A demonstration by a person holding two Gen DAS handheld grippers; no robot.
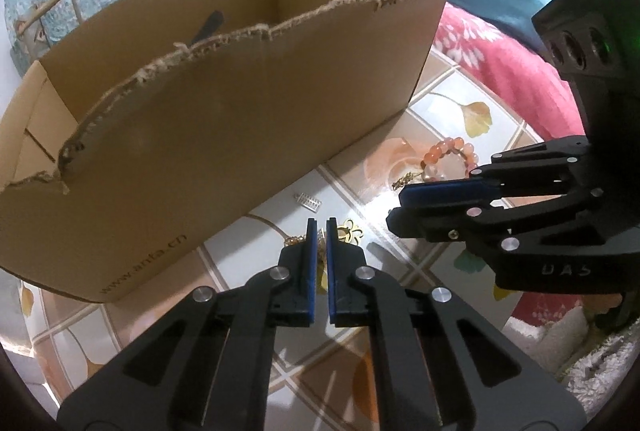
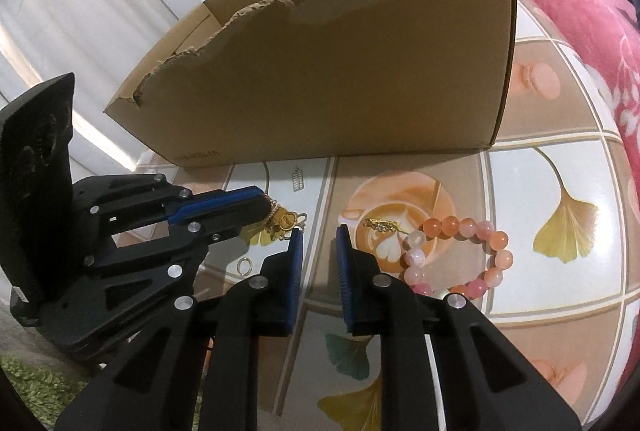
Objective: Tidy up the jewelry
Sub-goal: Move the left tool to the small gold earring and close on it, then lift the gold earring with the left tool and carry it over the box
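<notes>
The left hand-held gripper [image 1: 319, 227] is clamped on the gold chain [image 2: 280, 221]; the right hand-held gripper [image 2: 318, 237] (fingers apart, empty) stands beside the bead bracelet [image 2: 460, 255] on the surface [image 2: 560, 175], before the cardboard box [image 2: 340, 79].

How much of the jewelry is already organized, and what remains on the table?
Done: little that shows; the cardboard box reveals only one dark item inside. In hand: the left gripper is shut at the gold necklace; whether it grips it is unclear. Left: the bead bracelet, a gold pin, a silver charm, a ring. The right gripper holds nothing.
</notes>
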